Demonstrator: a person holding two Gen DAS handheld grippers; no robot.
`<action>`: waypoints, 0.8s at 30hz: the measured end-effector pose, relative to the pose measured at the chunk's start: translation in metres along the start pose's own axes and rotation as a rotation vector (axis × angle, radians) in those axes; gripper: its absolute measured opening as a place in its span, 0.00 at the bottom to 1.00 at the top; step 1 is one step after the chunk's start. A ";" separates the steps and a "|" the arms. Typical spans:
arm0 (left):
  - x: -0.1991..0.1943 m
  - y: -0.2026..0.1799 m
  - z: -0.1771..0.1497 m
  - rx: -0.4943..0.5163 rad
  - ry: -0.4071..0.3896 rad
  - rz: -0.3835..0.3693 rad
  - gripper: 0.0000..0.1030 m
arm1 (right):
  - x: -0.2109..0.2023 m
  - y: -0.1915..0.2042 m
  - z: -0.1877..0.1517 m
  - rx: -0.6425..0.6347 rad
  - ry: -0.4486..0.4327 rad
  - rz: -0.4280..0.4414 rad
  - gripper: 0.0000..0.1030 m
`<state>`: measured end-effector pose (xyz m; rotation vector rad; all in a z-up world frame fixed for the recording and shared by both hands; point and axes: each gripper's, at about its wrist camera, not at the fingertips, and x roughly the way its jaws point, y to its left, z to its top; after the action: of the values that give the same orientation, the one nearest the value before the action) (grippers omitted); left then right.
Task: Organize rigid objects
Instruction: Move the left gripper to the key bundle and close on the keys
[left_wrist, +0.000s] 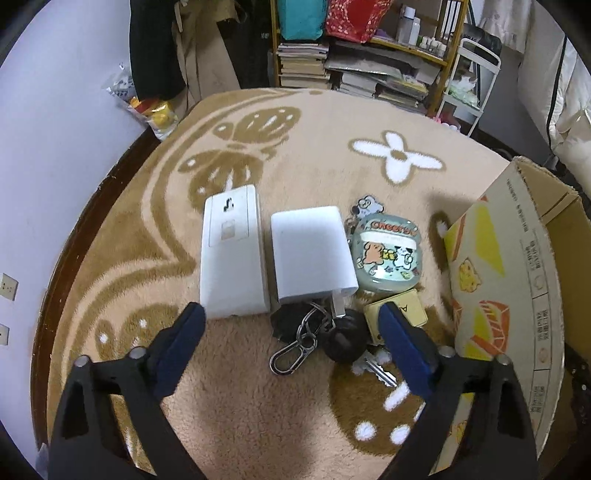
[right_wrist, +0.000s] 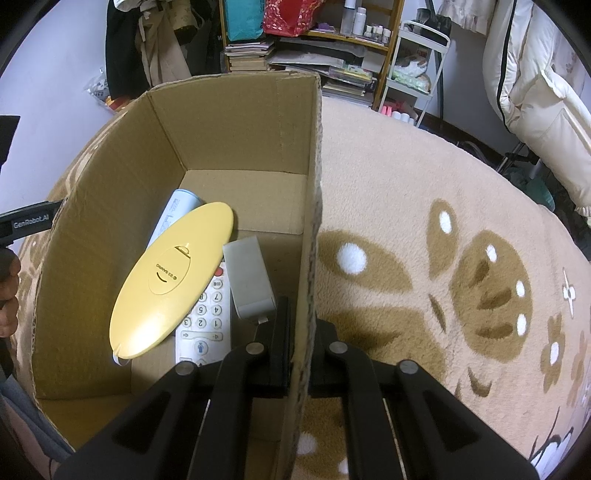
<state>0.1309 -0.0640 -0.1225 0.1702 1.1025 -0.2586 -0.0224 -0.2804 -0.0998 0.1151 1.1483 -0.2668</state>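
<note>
Blue-padded fingers (left_wrist: 184, 343) of the left gripper (left_wrist: 291, 332) are spread wide over the beige plush rug with brown butterfly patterns (left_wrist: 236, 398), and nothing is pinched between them. Right in the gap lies a silver metal carabiner clip (left_wrist: 291, 356), linked to a black round key fob (left_wrist: 343, 341) with a silver key (left_wrist: 380, 373) poking out beside the right-hand finger. Just behind that finger's tip, a small yellowish square tile marked with a letter (left_wrist: 406, 310). Further ahead, side by side: a tall white plastic rectangular device (left_wrist: 232, 258) off the left-hand fingertip, a white rectangular charger block (left_wrist: 314, 254) dead ahead, and a pale green glossy earbud case with cartoon animals (left_wrist: 384, 254) to its right. Far right of the gripper stands the printed wall of a brown cardboard box (left_wrist: 517, 295).

Over to the right gripper (right_wrist: 299, 332): clamped tight on the box's wall, one black finger inside, one outside. Within the box, just past the inner finger, a grey rectangular adapter (right_wrist: 247, 280), a white remote control with number buttons (right_wrist: 207, 325), and across it a yellow oval plastic disc (right_wrist: 170, 280), with a pale blue tube (right_wrist: 177, 210) beyond.
</note>
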 end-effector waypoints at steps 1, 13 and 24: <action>0.003 0.001 0.000 -0.006 0.008 -0.004 0.86 | 0.000 0.000 0.000 0.000 0.001 -0.001 0.06; 0.025 -0.006 -0.008 0.001 0.064 -0.049 0.66 | 0.000 0.001 0.000 0.000 0.002 -0.002 0.06; 0.034 -0.004 -0.011 -0.039 0.060 -0.085 0.69 | 0.000 0.001 0.000 0.000 0.002 -0.002 0.06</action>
<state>0.1351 -0.0687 -0.1575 0.0974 1.1751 -0.3093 -0.0221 -0.2797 -0.0993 0.1140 1.1509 -0.2689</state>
